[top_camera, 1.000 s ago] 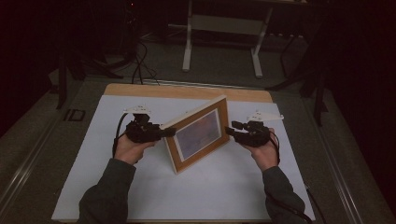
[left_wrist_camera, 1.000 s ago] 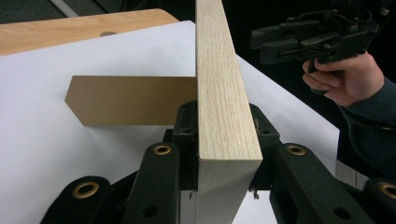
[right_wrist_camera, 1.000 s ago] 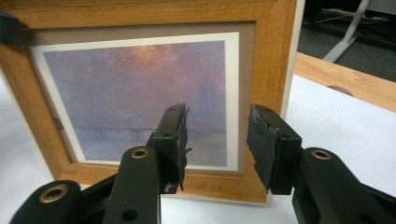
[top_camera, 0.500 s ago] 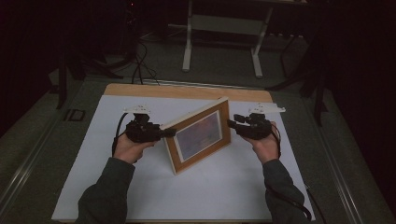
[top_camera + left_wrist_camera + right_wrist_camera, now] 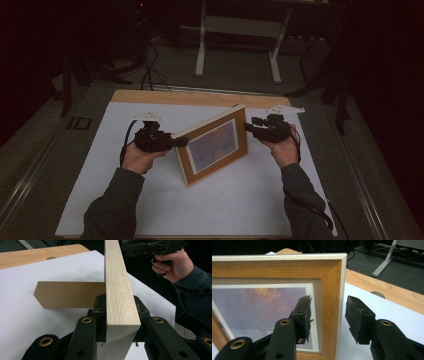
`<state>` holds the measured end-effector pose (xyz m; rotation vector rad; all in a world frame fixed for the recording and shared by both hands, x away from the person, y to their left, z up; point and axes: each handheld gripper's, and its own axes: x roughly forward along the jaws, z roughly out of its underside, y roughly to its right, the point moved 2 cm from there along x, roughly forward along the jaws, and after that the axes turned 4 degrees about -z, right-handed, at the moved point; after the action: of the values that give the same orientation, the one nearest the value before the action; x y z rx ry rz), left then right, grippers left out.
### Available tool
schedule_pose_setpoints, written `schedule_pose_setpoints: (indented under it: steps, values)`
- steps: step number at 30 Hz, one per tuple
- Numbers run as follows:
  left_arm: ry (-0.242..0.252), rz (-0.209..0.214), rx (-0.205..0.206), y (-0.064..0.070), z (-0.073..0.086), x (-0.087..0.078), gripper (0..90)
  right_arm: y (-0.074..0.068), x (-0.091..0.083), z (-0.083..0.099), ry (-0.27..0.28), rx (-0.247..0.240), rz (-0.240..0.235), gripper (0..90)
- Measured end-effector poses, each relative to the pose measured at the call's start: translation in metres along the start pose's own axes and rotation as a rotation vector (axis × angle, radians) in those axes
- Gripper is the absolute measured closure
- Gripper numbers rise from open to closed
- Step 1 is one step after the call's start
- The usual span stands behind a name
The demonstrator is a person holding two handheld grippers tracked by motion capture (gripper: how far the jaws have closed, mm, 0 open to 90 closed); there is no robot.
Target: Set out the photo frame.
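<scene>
Your left gripper (image 5: 176, 143) clamps the left edge of the wooden picture frame (image 5: 214, 145), which stands upright and angled on the white sheet (image 5: 240, 200) at mid-table, its brown cardboard easel stand (image 5: 67, 294) spread behind. Your right gripper (image 5: 250, 127) straddles the frame's right edge, jaws apart, one pad before the glass.

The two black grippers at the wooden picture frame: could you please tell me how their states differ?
The left gripper is shut on the light wooden picture frame, its jaws pressing both faces of the frame's edge; the right gripper is open, its jaws straddling the opposite edge with a gap showing on one side. The left one sits low on its side of the frame, the right one near the top corner. Both are hand-held and black.
</scene>
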<state>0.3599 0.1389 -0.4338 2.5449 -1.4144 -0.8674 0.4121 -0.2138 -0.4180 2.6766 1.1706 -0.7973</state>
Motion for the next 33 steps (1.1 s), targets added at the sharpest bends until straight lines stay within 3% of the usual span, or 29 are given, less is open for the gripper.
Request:
schedule_pose_setpoints:
  steps: [9, 21, 23, 33]
  values:
    - [0.002, 0.013, 0.002, -0.002, 0.000, 0.001, 71.9, 0.005, 0.006, -0.003, -0.005, 0.011, 0.004, 52.2]
    - [-0.002, 0.031, 0.006, -0.006, -0.002, 0.002, 71.9, 0.010, 0.016, -0.006, -0.015, 0.022, -0.039, 47.8]
    - [-0.010, 0.044, 0.009, -0.008, -0.004, 0.003, 71.8, 0.011, 0.019, -0.008, -0.016, 0.021, -0.056, 43.0]
    - [-0.015, 0.072, 0.018, -0.013, -0.006, 0.006, 71.8, 0.011, 0.029, -0.013, -0.040, 0.006, -0.078, 35.1]
